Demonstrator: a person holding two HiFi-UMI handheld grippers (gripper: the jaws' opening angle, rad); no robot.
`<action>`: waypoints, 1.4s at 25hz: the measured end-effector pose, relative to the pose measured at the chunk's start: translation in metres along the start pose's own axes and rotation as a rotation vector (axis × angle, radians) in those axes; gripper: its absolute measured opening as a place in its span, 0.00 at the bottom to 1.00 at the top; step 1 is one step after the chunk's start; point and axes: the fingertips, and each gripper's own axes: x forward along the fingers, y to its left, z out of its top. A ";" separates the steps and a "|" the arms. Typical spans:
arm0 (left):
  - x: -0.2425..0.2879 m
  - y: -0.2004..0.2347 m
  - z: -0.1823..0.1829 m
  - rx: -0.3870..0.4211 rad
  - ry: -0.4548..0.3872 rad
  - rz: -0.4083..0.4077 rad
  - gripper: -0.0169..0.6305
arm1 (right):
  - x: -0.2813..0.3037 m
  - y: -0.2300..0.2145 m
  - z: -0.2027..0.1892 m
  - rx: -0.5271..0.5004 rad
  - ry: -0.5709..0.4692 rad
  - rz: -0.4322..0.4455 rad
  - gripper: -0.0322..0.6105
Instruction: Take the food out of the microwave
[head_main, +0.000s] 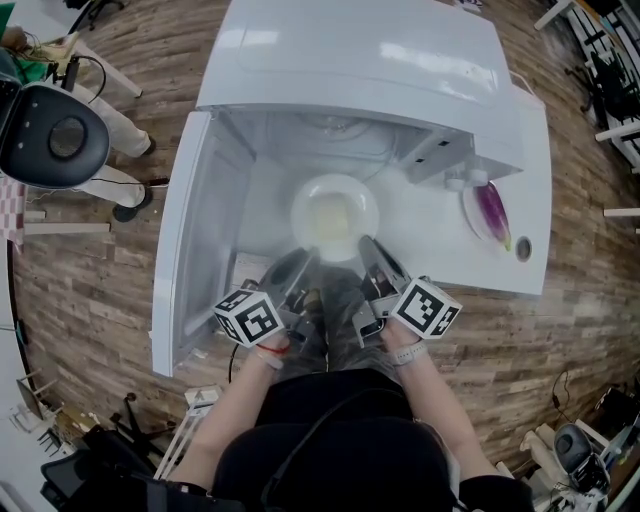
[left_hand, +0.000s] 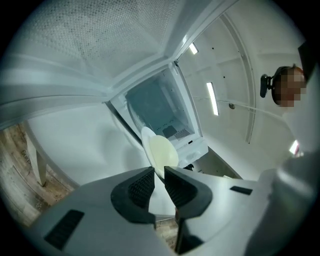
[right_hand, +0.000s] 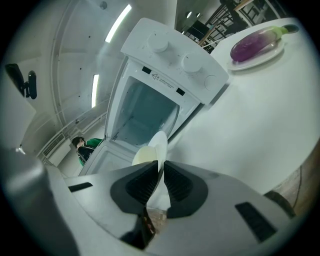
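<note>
Left gripper (head_main: 300, 264) and right gripper (head_main: 367, 250) jaws clamp the plate (head_main: 335, 214) rim at the microwave (head_main: 350, 60) mouth. Open door (head_main: 185, 235) flanks left; eggplant dish (head_main: 488, 212) sits right.

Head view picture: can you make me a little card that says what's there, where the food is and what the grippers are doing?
microwave: white, on the white table, door swung open to the picture's left
food: pale yellow, on a white plate, just in front of the opening
left gripper: shut on the plate's near left rim
right gripper: shut on the plate's near right rim
also there: purple eggplant on a small plate, right of the microwave
</note>
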 end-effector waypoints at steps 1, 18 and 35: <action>-0.002 0.001 -0.001 -0.001 0.000 0.001 0.11 | 0.000 0.000 -0.002 -0.002 0.002 0.000 0.13; -0.018 0.009 -0.017 -0.009 0.010 0.015 0.12 | -0.008 -0.006 -0.024 -0.009 0.013 -0.005 0.13; -0.027 0.020 -0.041 -0.017 0.040 0.034 0.12 | -0.017 -0.022 -0.046 -0.010 0.041 -0.026 0.13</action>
